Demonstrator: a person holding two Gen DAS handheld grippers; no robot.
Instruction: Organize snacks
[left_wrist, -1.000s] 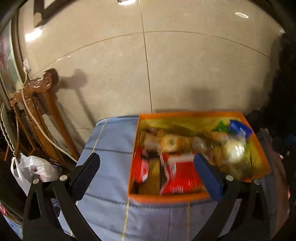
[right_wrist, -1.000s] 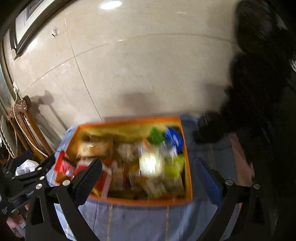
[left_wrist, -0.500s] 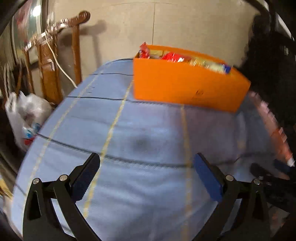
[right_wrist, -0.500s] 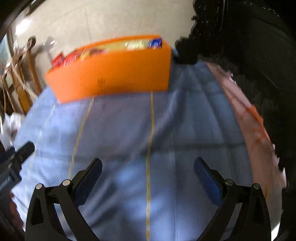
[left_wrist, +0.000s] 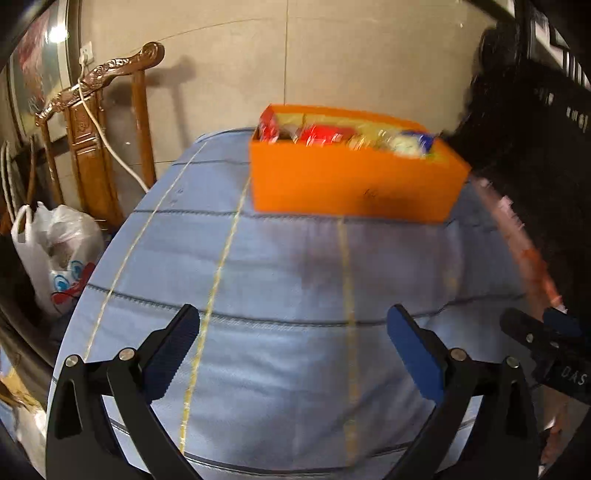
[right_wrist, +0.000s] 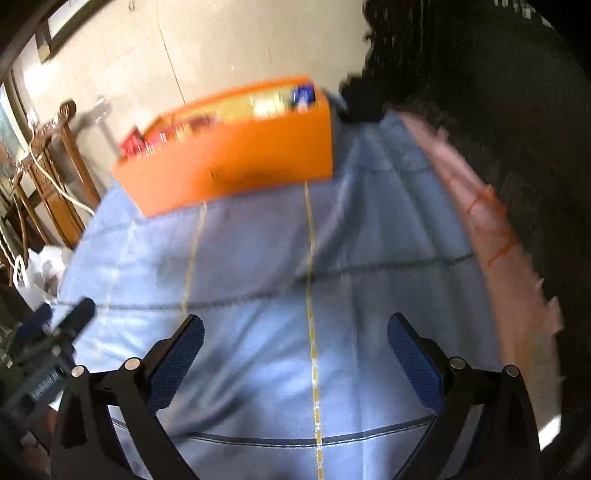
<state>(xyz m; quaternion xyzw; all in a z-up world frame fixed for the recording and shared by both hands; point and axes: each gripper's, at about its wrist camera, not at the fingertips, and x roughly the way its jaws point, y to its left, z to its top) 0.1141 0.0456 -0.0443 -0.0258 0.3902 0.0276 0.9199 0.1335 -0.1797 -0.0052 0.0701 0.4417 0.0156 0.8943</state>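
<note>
From the left wrist, the left gripper hangs low over the blue cloth on the tabletop, its jaws spread wide with nothing between them. The orange box sits at the far end of the cloth, well apart from the gripper, and the snacks are piled inside it — red packets toward the left, yellow and blue ones toward the right, all somewhat blurred. A carved wooden chair with a white cord draped over it stands off to the left, a white plastic bag on the floor beside it. The right gripper pokes in at the right edge.

From the right wrist, the right gripper is likewise wide open and empty above the cloth. The box lies far ahead, tilted in this view, with snacks showing over its rim — the picture is smeared. The left gripper shows at the left edge.
</note>
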